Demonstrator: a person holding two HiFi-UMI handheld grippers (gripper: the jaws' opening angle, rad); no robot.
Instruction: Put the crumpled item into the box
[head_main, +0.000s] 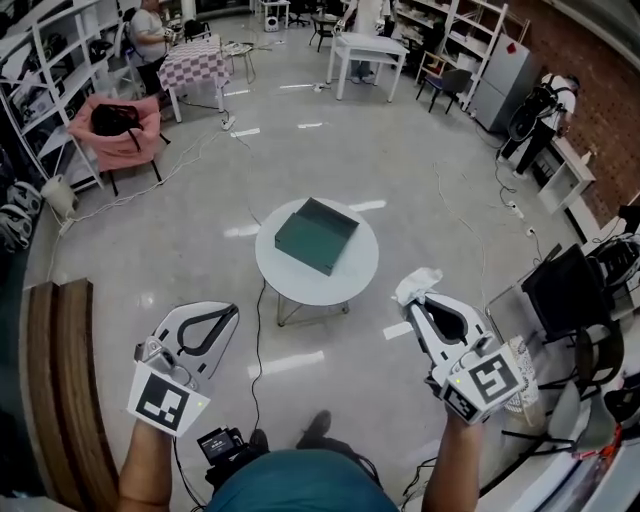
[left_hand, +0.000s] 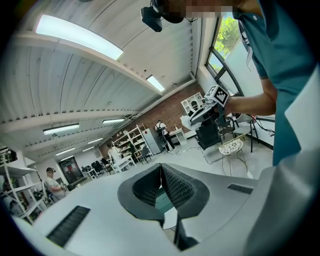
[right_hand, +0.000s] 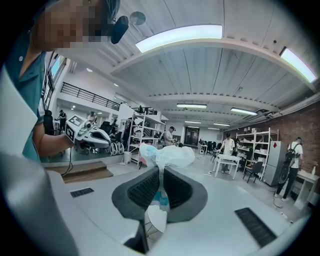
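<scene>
A dark green open box (head_main: 316, 236) lies on a small round white table (head_main: 350, 282) ahead of me. My right gripper (head_main: 417, 296) is shut on a crumpled white item (head_main: 417, 284), a plastic wad with a blue patch; it bulges out past the jaw tips (right_hand: 167, 156). That gripper hangs to the right of the table, over the floor. My left gripper (head_main: 226, 314) sits low at the left, short of the table, its jaws together with nothing between them (left_hand: 160, 170). The right gripper also shows far off in the left gripper view (left_hand: 192, 119).
A pink armchair (head_main: 116, 131) with a black bag stands at the far left, a checked table (head_main: 195, 61) and a white table (head_main: 367, 52) farther back. A black monitor (head_main: 566, 287) and a wire basket chair (head_main: 525, 385) crowd the right side. Cables trail across the floor; people stand by the shelves.
</scene>
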